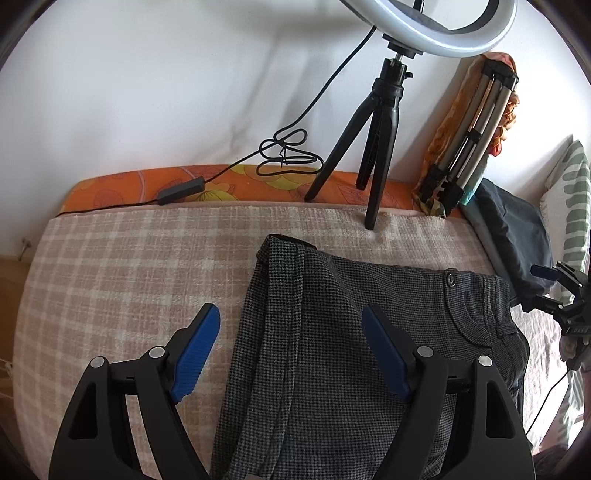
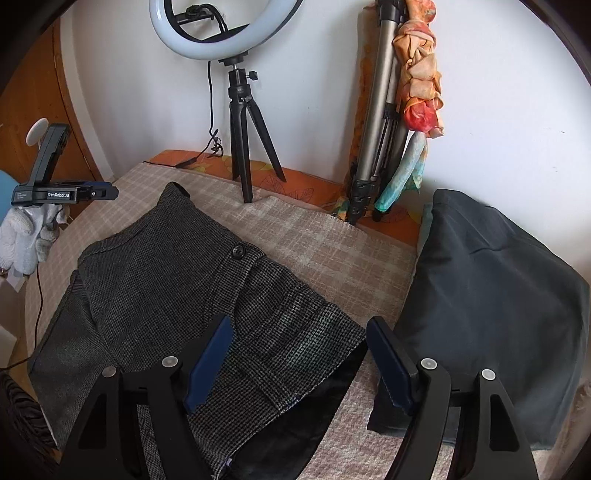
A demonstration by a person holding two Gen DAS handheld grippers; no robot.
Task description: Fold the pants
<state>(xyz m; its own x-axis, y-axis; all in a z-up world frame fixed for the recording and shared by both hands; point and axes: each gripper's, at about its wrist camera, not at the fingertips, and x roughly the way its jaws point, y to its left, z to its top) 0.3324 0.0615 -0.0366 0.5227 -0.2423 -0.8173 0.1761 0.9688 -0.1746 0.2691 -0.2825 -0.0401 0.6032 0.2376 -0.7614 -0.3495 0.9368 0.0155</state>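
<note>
Both claws, left (image 1: 291,354) and right (image 2: 299,363), hovered open, gripping nothing, over the half-folded houndstooth pants (image 1: 332,350); a careless grab risked pinching the plaid blanket (image 1: 129,266) underneath.

pants (image 1: 332,350) cut off below, ring light (image 1: 443,33) cropped above

White wall (image 1: 147,92) behind bed; lit ring light (image 2: 225,40) on black tripod (image 2: 243,129) at far edge. Beige plaid blanket (image 1: 129,266) over orange floral sheet (image 1: 129,181). Folded silver tripod (image 2: 376,129) leaning against wall. Dark pillow (image 2: 498,295) at right. Wooden panel (image 2: 48,85) at left
</note>
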